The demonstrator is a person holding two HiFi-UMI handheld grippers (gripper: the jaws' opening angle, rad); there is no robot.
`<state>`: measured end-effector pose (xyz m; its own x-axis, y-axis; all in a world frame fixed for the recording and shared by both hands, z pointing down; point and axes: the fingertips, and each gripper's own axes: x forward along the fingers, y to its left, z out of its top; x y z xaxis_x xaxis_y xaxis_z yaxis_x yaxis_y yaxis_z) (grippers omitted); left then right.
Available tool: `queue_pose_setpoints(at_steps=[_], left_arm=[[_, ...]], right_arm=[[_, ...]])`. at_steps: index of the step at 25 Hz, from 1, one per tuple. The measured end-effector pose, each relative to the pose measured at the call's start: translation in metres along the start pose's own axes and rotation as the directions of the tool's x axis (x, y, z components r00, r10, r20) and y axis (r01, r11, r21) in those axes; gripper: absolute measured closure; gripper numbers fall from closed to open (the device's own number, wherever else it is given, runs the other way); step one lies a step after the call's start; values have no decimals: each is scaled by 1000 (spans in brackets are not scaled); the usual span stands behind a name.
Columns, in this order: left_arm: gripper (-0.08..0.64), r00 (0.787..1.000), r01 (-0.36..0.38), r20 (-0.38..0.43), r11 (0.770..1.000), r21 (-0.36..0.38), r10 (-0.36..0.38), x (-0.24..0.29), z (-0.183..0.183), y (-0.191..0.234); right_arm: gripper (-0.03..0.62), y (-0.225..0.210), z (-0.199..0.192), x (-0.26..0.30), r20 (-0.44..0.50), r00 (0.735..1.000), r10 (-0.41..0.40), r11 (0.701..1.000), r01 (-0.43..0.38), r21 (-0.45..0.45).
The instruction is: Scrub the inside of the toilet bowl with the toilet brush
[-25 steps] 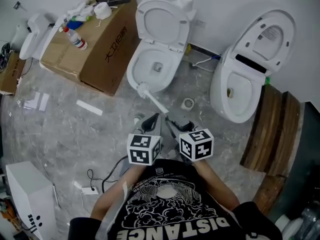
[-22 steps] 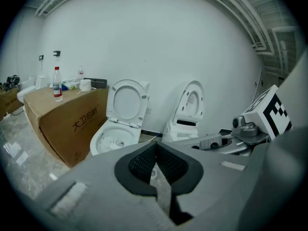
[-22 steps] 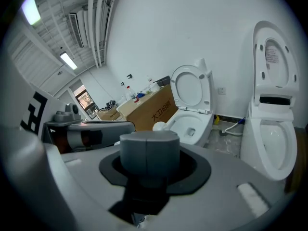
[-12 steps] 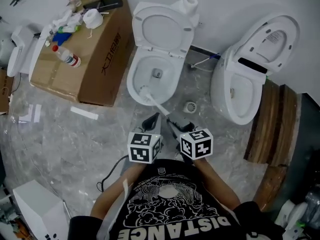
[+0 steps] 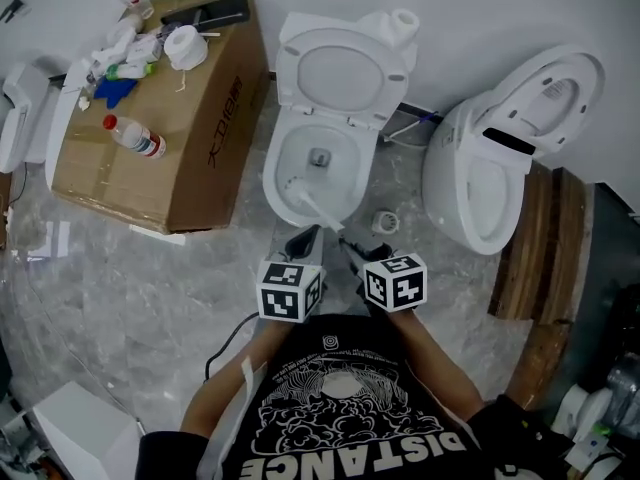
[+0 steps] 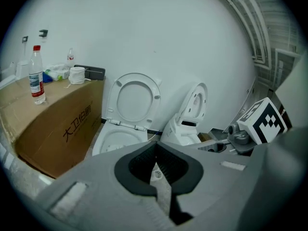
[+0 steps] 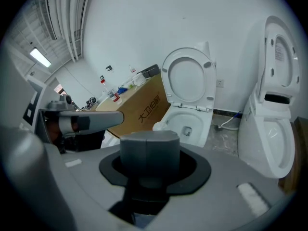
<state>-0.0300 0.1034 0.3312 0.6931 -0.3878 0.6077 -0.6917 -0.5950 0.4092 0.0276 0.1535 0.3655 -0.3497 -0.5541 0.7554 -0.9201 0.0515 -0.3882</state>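
- The floor [image 5: 150, 268] is grey, marble-patterned tile under a plain white wall [image 5: 480, 8]; a dark cable [image 5: 225, 343] trails over the tile near the person's feet
- The toilet bowl [image 5: 335, 183] stands against the wall with seat and lid raised; a second toilet [image 5: 480, 183] stands to its right, lid also up; wooden planks [image 5: 540, 248] lie just beyond that one
- A cardboard box [image 5: 170, 138] sits left of the toilet bowl; on top of it lie a plastic bottle [image 5: 133, 136] on its side, a roll of toilet paper [image 5: 183, 45] and other small clutter
- The toilet brush [image 5: 315, 206] slants from the bowl's near rim, its white head inside against the near-left wall
- The right gripper [image 5: 345, 243] is clamped on the brush's grey handle end; the jaws close round it
- The left gripper [image 5: 305, 236] is closed with nothing between its jaws; it hovers just beside the right one, short of the bowl
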Motion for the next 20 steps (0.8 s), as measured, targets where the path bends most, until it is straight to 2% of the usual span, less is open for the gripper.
queue_pose_setpoints(at_steps=[5, 11, 16, 20], left_arm=[[568, 1000, 8, 0, 1000, -10, -8, 8, 10, 25], [568, 999, 41, -27, 999, -14, -41, 21, 12, 27], [567, 998, 25, -63, 1000, -14, -26, 43, 7, 33], [566, 993, -13, -117, 999, -30, 9, 63, -6, 47]], right_arm=[[428, 2, 11, 15, -5, 1000, -20, 1000, 20, 8], [428, -2, 14, 26, -20, 1000, -22, 1000, 23, 19], [428, -21, 13, 44, -52, 999, -9, 999, 11, 41], [428, -35, 7, 69, -84, 996, 33, 997, -27, 71]])
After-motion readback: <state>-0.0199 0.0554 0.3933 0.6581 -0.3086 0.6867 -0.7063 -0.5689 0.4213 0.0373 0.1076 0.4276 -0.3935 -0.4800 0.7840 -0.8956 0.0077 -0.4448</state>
